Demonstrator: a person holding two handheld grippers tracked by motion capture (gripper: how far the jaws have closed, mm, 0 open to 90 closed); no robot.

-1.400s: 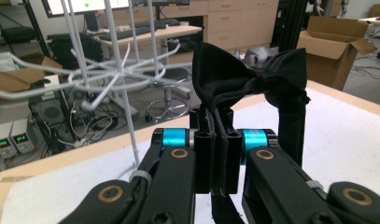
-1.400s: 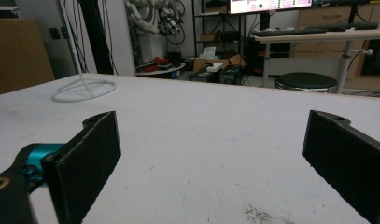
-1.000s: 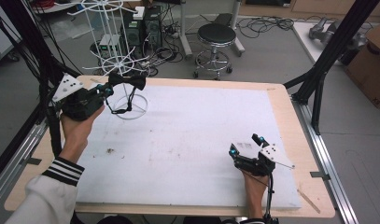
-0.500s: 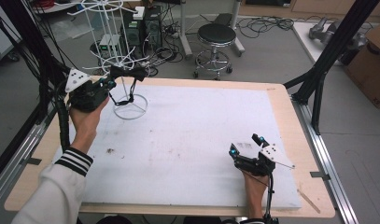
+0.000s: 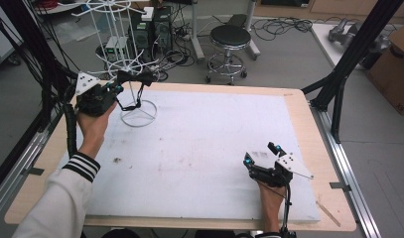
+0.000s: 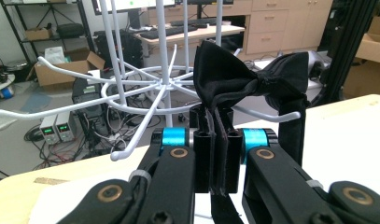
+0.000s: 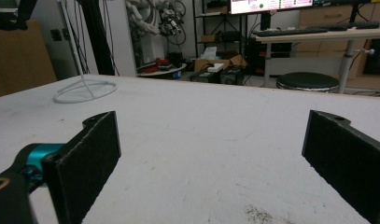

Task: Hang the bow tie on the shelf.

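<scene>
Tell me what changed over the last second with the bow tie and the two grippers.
The left gripper, shut on the black bow tie, carried it from low beside the white wire rack up and back toward the rack's hooked arms. The grip stayed closed. The right gripper stayed put near the table's front right, jaws open and empty.

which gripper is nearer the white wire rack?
Left. The left gripper, shut on a black bow tie, is right at the white wire rack; the right gripper rests open across the table.
</scene>
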